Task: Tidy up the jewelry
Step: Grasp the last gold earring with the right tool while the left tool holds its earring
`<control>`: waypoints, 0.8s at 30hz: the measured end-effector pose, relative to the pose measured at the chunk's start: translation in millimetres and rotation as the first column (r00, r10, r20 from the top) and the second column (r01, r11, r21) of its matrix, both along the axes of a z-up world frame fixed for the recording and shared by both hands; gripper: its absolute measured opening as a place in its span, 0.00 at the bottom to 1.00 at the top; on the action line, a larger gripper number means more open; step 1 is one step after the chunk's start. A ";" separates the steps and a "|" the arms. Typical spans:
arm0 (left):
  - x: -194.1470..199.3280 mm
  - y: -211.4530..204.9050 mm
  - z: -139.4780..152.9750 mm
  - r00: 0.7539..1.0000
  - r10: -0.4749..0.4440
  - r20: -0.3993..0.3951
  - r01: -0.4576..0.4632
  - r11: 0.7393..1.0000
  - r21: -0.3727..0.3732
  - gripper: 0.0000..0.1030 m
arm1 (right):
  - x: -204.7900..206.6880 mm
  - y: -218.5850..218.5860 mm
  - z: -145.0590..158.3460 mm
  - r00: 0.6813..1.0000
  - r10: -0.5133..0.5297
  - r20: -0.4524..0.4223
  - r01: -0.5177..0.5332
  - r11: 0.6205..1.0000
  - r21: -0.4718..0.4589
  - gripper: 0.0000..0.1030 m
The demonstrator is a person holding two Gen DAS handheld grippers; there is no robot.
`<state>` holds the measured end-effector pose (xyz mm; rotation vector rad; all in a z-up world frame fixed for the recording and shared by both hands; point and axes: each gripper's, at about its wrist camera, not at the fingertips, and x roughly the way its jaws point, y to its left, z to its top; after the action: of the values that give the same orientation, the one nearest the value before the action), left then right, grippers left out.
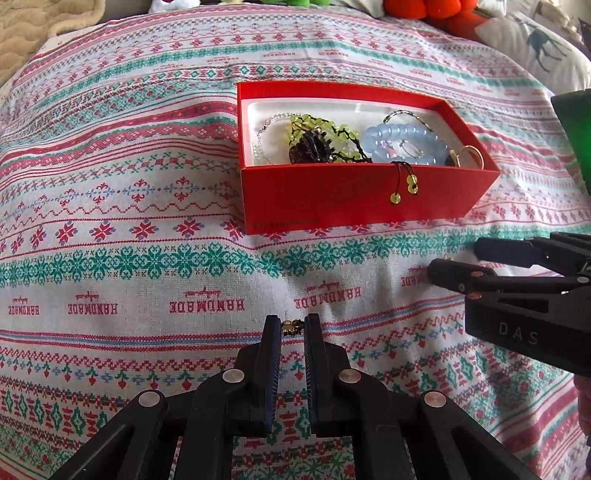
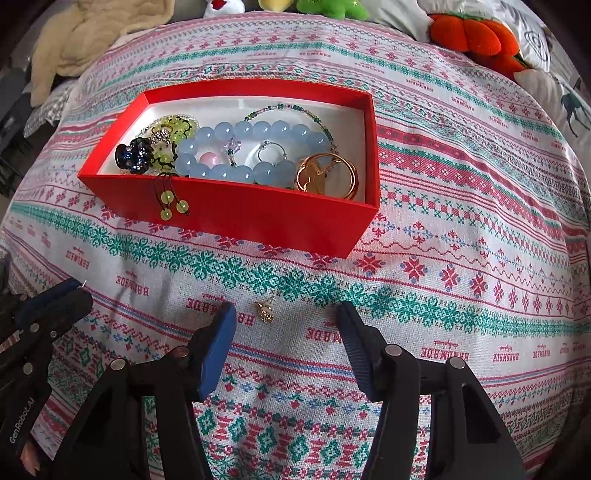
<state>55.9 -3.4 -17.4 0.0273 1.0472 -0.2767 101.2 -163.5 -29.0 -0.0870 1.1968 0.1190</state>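
Observation:
A red box (image 1: 332, 199) (image 2: 236, 218) lies on a patterned cloth and holds a blue bead bracelet (image 1: 400, 144) (image 2: 243, 149), a green bead string (image 1: 321, 133), a dark charm (image 2: 133, 154) and gold rings (image 2: 327, 173). My left gripper (image 1: 293, 326) is shut on a small gold earring (image 1: 290, 328), low over the cloth in front of the box. A second gold earring (image 2: 265, 311) lies on the cloth between the fingers of my right gripper (image 2: 288, 314), which is open around it.
Three green beads (image 2: 171, 206) hang over the box's front wall. Red and green plush toys (image 2: 469, 33) and a pillow (image 1: 535, 48) sit at the far edge. A cream blanket (image 2: 85, 40) lies at the far left.

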 end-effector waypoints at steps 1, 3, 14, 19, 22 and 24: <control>0.7 -0.6 -0.2 1.000 0.000 -0.001 0.000 1.000 0.002 0.07 | 1.4 -1.5 0.1 1.000 -0.003 -0.001 0.003 1.000 0.002 0.48; 1.0 -1.7 -1.7 1.000 0.001 -0.005 -0.001 1.000 0.006 0.07 | 2.0 -3.3 0.7 1.000 -0.008 -0.004 0.008 1.000 0.002 0.41; 7.5 -9.4 -8.3 1.000 -0.002 -0.023 0.003 1.000 0.015 0.07 | 0.2 -13.4 2.2 1.000 0.015 -0.012 -0.015 1.000 0.003 0.10; 9.7 -11.2 -10.0 0.999 -0.001 -0.038 0.001 1.000 -0.008 0.07 | -2.7 -18.6 3.7 0.999 0.026 -0.026 -0.025 0.999 0.038 0.08; 11.8 -8.2 -11.5 0.998 0.011 -0.067 -0.014 0.998 -0.054 0.07 | -2.9 -25.9 6.3 0.999 0.030 -0.044 -0.026 0.996 0.089 0.08; 13.0 -6.8 -11.3 0.997 0.018 -0.076 -0.024 0.997 -0.071 0.07 | -3.8 -33.2 8.1 0.998 0.022 -0.054 -0.015 0.993 0.119 0.08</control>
<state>68.9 -10.2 -28.7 -0.0590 1.1111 -0.2976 97.4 -196.6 -20.9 0.0096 1.2419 0.2101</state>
